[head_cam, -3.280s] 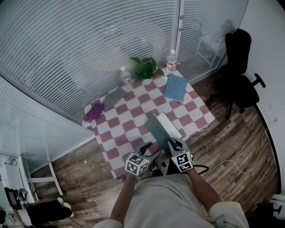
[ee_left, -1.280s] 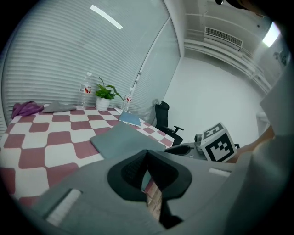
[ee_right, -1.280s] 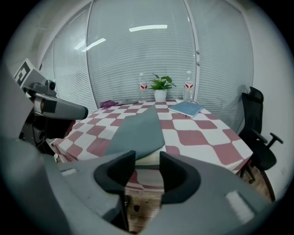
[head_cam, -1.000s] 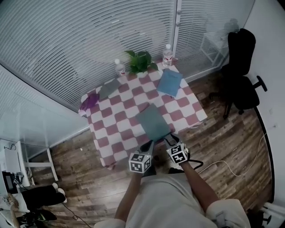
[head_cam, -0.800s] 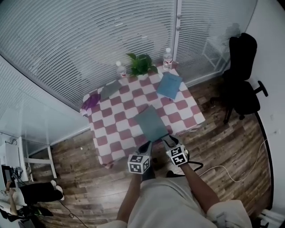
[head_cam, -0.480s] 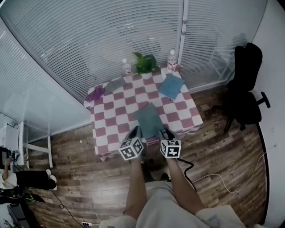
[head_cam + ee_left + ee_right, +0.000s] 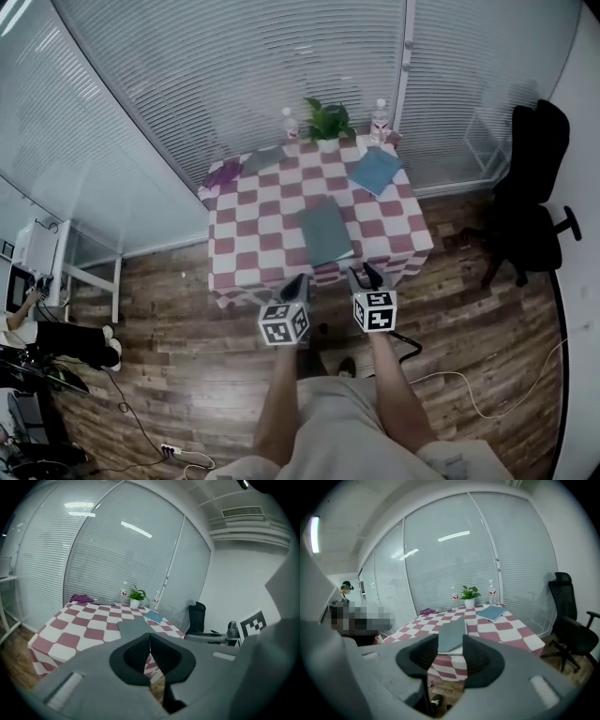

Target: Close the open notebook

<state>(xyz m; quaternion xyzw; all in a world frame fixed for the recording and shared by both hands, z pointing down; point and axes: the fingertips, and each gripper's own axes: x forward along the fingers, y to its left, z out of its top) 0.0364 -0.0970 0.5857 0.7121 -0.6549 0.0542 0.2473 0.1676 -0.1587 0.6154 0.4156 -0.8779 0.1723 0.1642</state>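
Checkered table (image 7: 398,242), closed notebook (image 7: 325,232) beyond right claw (image 7: 364,275)

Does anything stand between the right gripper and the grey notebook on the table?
Nothing visible does. The right gripper, jaws apart and empty, hangs off the table; the notebook lies closed by the near edge.

The checked tablecloth (image 7: 244,255) is matt cloth, the floor (image 7: 169,366) faintly glossy wood planks, the notebook (image 7: 324,232) cover smooth and matt.

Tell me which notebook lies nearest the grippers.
The grey-green notebook, by the near edge of the table. The blue notebook lies farther back, near the right-hand bottle.
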